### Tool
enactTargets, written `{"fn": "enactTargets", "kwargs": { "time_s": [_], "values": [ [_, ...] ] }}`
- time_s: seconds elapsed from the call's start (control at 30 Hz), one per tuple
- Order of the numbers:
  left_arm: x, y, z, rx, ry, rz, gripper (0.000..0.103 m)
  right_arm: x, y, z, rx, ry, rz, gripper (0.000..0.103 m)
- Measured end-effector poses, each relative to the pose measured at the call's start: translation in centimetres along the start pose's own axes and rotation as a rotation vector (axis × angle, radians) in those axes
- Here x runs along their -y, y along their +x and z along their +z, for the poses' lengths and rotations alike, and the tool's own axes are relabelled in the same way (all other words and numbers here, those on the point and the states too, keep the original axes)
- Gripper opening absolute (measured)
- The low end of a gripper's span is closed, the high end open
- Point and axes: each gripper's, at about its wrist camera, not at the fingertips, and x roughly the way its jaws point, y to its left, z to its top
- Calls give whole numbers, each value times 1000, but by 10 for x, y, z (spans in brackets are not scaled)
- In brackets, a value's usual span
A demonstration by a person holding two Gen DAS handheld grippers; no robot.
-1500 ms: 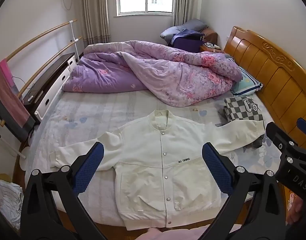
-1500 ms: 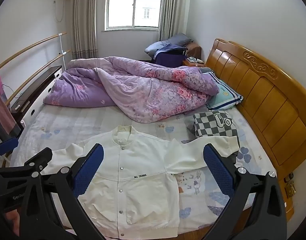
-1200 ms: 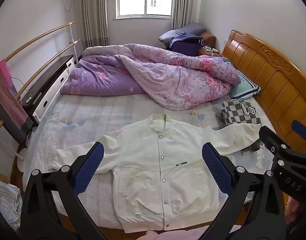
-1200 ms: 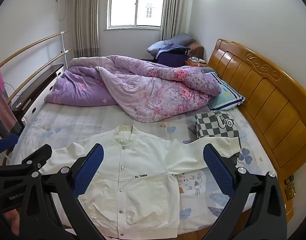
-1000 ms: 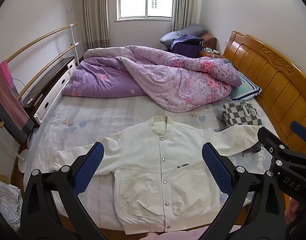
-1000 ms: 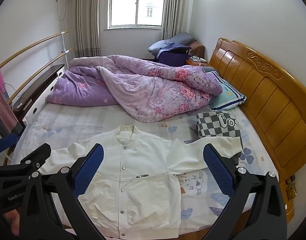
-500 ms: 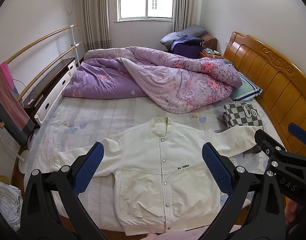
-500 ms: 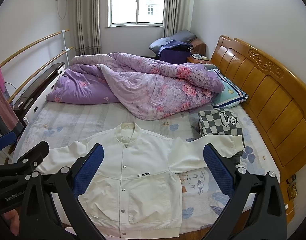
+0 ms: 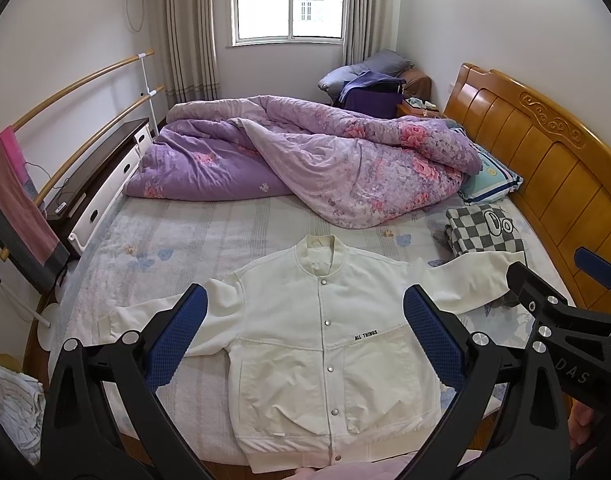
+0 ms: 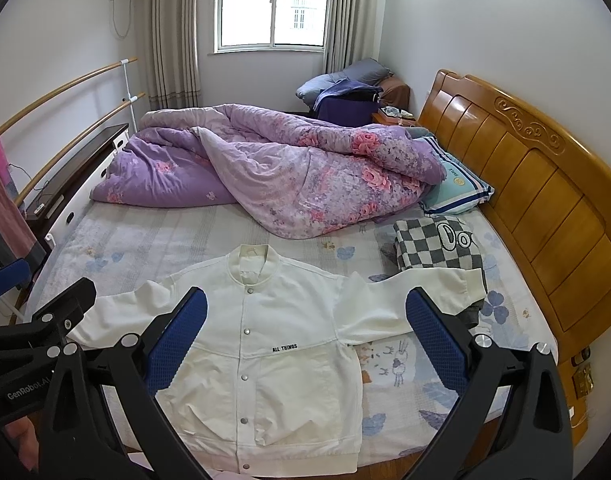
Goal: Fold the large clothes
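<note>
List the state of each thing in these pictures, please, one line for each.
White jacket: spread flat, snapped shut, sleeves out.
Purple quilt: crumpled, unfolded.
Checkered garment: folded, under the jacket's cuff.
Window curtains: drawn open.
Left gripper: open, empty, above the jacket.
Right gripper: open, empty.

I read "ALL THINGS" in small black letters on the chest of the white jacket [image 9: 325, 332], centre of my left view. On the left gripper [image 10: 41, 364], lower left of my right view, white print says "GenRobot.AI". The right gripper [image 9: 565, 344], lower right of my left view, shows "DAS". The checkered cloth [image 10: 437, 244] carries "Do".
</note>
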Motion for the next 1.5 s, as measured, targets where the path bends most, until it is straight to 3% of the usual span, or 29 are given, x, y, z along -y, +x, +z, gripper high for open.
{"fn": "enactTargets", "kwargs": {
  "time_s": [1.33, 1.5],
  "values": [
    [5, 1, -2, 0, 3, 4, 98, -1, 0, 2, -8, -1, -2, 96],
    [8, 1, -4, -11, 5, -2, 98, 7, 3, -10, -13, 2, 1, 96]
  ]
}}
